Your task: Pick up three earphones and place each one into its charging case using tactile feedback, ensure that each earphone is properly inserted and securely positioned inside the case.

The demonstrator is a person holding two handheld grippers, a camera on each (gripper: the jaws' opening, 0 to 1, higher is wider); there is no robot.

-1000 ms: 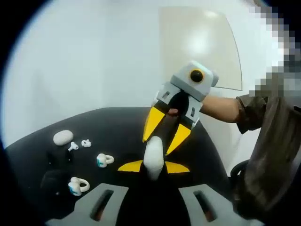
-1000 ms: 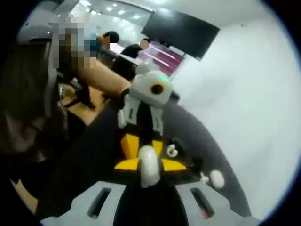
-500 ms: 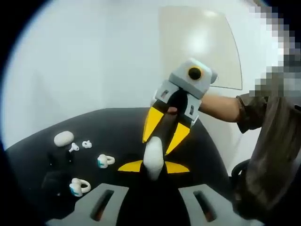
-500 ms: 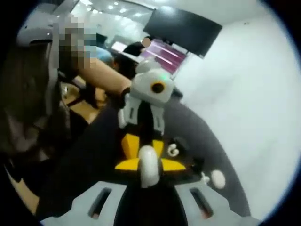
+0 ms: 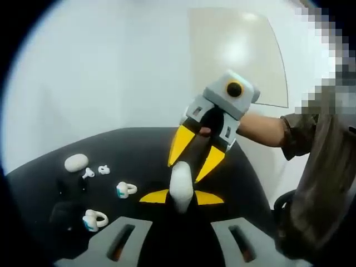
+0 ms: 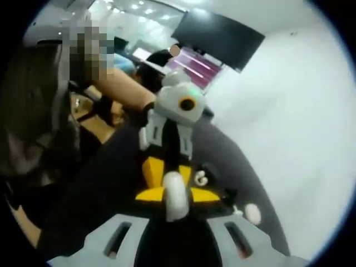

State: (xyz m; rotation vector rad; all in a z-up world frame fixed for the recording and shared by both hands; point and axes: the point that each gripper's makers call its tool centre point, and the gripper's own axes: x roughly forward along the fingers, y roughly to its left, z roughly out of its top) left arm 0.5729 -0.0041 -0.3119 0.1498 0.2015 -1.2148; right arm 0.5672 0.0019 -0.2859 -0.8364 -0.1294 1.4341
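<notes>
Fingers of left gripper look closed on a white case, yellow tips touching its flanks low in left gripper view. Right gripper comes in from upper right, its yellow tips pinching the same case at the top end. Right gripper view agrees: own tips flank the case, left gripper opposite. So we read both as clamped on it, held in the air over the table. We can't tell if the lid is open or if an earphone sits inside.

Big to small:
- black table, round edge, white wall behind.
- person's forearm behind right gripper.
- 2nd white case, far left on table, well apart from the grippers.
- 2 clip earphones, white w/ teal: one just left of the held case, one nearer the camera.
- 2 small buds just beside the 2nd case.

Handling, our guess: case is light, hard, glossy plastic w/ rounded sides, so slippery. Grip across the flat flanks, not the curved ends, moderate squeeze. Earphones are tiny and light; clip ones likely have a springy bridge. Take them by the bulb end, not the loop, and seat by feel.
</notes>
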